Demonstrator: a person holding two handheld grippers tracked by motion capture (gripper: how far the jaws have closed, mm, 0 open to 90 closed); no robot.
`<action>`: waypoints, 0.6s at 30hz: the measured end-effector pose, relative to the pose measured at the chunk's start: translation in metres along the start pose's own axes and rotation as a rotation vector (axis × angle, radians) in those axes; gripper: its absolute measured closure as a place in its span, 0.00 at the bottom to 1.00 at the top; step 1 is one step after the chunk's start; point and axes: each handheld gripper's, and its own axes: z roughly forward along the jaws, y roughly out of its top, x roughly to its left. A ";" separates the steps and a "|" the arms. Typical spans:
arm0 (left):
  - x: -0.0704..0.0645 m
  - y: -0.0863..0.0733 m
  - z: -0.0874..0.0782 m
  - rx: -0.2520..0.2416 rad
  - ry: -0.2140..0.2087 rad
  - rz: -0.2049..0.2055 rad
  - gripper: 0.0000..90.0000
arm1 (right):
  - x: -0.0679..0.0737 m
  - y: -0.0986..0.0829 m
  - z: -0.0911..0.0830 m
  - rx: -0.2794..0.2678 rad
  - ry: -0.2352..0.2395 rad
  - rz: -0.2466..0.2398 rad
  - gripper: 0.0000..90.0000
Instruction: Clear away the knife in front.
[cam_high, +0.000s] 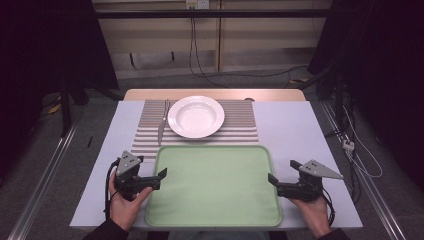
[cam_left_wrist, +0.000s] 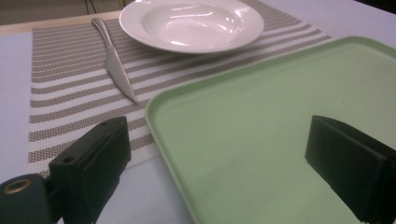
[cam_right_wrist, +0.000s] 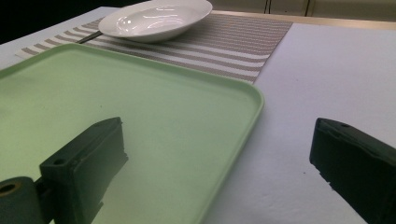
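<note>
While I hold each tool gaping, left (cam_high: 161, 175) and right (cam_high: 272, 179) flank the smooth, round-cornered green tray (cam_high: 215, 220) at lower centre; above, glossy white plate (cam_high: 196, 116) and steel knife (cam_high: 162, 125) sit on the ribbed placemat (cam_high: 240, 125).

I see high cam looking down; gripper cams low, close, facing inward; all share tray (cam_high: 215, 185) (cam_left_wrist: 261, 140) (cam_right_wrist: 116, 116), plate (cam_high: 196, 116) (cam_left_wrist: 191, 24) (cam_right_wrist: 154, 18).

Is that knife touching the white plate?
Apart. In the left gripper view, striped mat shows between the knife and the plate rim.
</note>
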 end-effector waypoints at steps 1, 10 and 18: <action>0.000 0.001 0.001 0.018 -0.008 -0.010 0.08 | 0.000 0.000 0.000 -0.001 0.001 -0.001 0.04; 0.000 0.008 0.006 0.061 -0.022 -0.009 0.09 | 0.001 0.000 0.001 0.000 0.008 0.002 0.04; 0.002 0.017 0.012 0.084 -0.001 0.020 0.07 | -0.001 -0.001 0.003 0.011 0.014 0.014 0.04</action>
